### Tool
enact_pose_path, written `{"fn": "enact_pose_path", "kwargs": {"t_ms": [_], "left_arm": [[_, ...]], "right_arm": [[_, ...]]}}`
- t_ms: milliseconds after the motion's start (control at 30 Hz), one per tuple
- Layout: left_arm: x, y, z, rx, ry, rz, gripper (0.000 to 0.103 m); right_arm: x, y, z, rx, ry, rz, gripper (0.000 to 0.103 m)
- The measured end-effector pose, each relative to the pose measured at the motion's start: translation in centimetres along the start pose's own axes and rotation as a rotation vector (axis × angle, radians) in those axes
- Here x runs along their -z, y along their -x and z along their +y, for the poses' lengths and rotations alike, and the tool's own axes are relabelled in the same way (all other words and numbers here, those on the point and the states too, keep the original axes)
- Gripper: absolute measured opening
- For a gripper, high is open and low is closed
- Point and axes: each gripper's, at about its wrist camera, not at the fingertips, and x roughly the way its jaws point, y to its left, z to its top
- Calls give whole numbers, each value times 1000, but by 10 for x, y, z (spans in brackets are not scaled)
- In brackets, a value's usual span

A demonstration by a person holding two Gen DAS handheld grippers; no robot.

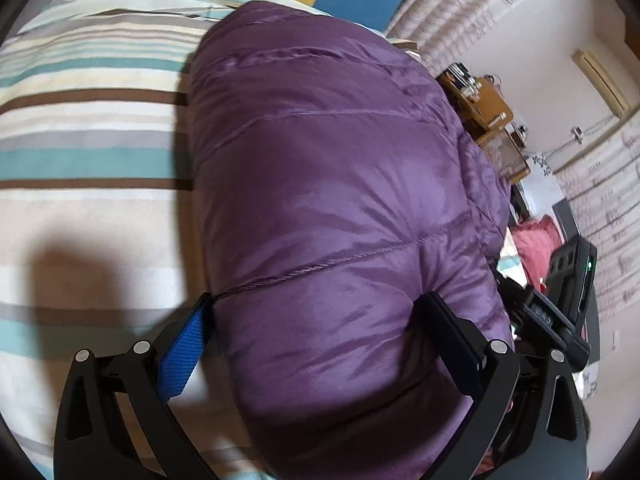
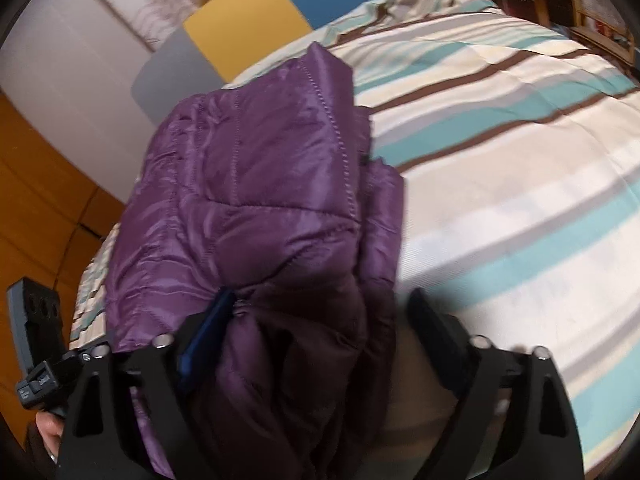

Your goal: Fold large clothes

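Observation:
A purple quilted puffer jacket (image 1: 320, 184) lies folded into a thick bundle on a striped bedspread (image 1: 88, 160). My left gripper (image 1: 316, 304) is open, its fingers standing wide on either side of the bundle's near end, with the jacket bulging between them. In the right wrist view the same jacket (image 2: 248, 200) lies on the left part of the bedspread (image 2: 520, 180). My right gripper (image 2: 320, 300) is open, its jaws wide apart; the jacket's near end lies between them, against the left finger (image 2: 208, 328).
The other gripper (image 1: 568, 288) shows at the right edge of the left wrist view, and at the left edge of the right wrist view (image 2: 36, 340). A blue and yellow headboard (image 2: 256, 28) stands behind the bed. Wooden furniture (image 1: 488, 120) stands beside the bed.

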Motion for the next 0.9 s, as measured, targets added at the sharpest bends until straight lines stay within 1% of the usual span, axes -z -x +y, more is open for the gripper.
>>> {"fn": "enact_pose_path", "kwargs": {"t_ms": [33, 100, 133, 200, 300, 333, 400, 467, 567, 633, 700, 900], "left_arm": [[0, -1, -3, -4, -14, 3, 98], [1, 3, -15, -36, -75, -20, 88], [1, 5, -18, -44, -92, -32, 85], [0, 10, -23, -60, -120, -53, 73], [1, 18, -34, -115, -200, -100, 63], [2, 21, -36, -133, -223, -115, 61], [2, 31, -43, -196, -290, -179, 58], [2, 40, -46, -261, -342, -243, 57], [3, 52, -35, -328, -371, -310, 56], [4, 61, -19, -372, -354, -338, 57], [3, 67, -4, -398, -316, -353, 56], [14, 99, 56, -482, -156, -403, 57]], "right_arm": [[0, -1, 0, -16, -9, 3, 73], [-1, -3, 1, -42, -11, 5, 61], [-1, -2, 2, -49, -6, -4, 59], [1, 2, 7, -57, 6, -29, 52], [4, 6, 16, -76, 33, -67, 47], [5, 7, 21, -86, 42, -81, 47], [8, 5, 30, -106, 52, -99, 46], [10, -3, 41, -124, 57, -104, 46], [11, -20, 62, -146, 76, -93, 46], [8, -33, 77, -157, 103, -77, 46], [7, -48, 97, -162, 153, -59, 46], [15, -89, 174, -145, 388, -1, 47]]}}
